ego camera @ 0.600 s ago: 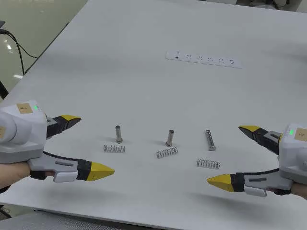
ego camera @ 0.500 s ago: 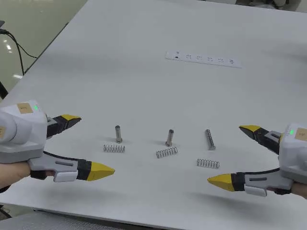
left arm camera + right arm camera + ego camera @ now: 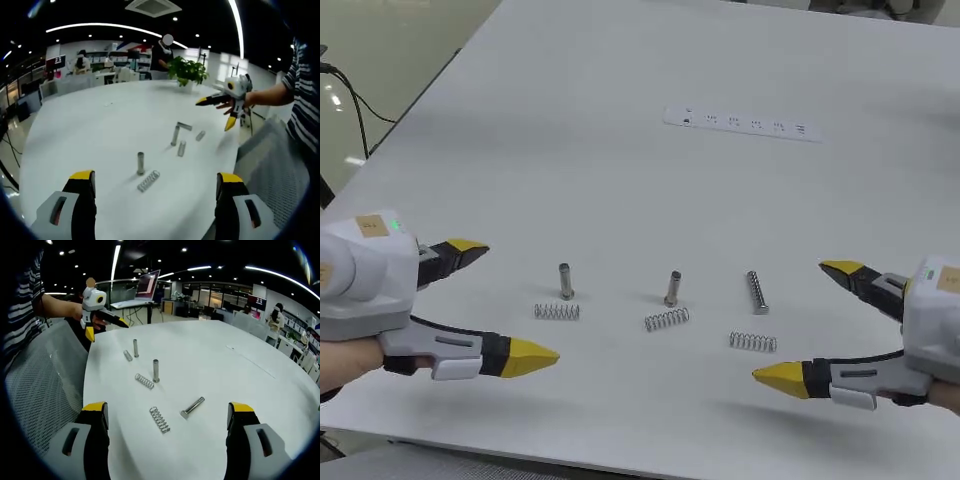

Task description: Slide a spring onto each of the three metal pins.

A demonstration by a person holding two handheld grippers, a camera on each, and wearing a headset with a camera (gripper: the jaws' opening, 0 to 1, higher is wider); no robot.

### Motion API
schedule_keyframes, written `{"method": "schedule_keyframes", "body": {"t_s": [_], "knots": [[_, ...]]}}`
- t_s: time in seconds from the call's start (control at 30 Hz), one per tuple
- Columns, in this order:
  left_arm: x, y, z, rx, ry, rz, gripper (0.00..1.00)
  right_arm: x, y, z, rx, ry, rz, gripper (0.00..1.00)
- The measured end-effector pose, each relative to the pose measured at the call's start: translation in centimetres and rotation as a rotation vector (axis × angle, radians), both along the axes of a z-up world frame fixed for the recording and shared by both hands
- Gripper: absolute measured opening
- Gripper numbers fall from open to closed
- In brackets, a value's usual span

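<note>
Currently three metal pins (image 3: 673, 288) sit in a row on the desk (image 3: 620, 180), a loose spring (image 3: 667, 319) just beside each, all between the left hand-held gripper (image 3: 517, 300) and the right hand-held gripper (image 3: 790, 320), whose jaws gape wide, holding nothing.

Your white table (image 3: 570, 150) had two upright pins (image 3: 566, 281), a third pin (image 3: 756, 291) lying flat, a spring (image 3: 667, 319) near each; power strip (image 3: 740, 123) sat well behind.
</note>
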State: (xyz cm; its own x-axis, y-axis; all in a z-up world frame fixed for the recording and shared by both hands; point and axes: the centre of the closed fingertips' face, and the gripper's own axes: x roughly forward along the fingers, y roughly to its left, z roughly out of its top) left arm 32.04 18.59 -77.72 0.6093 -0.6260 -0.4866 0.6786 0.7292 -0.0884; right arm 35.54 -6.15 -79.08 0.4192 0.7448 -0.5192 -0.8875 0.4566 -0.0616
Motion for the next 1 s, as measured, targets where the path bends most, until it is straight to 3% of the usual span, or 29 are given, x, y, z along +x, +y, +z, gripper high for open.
{"method": "schedule_keyframes", "body": {"t_s": [1.0], "knots": [[0.24,-0.15,0.04,-0.004,-0.006,0.0,0.98,0.23,0.11,0.14,0.001,-0.005,0.003,0.99]]}}
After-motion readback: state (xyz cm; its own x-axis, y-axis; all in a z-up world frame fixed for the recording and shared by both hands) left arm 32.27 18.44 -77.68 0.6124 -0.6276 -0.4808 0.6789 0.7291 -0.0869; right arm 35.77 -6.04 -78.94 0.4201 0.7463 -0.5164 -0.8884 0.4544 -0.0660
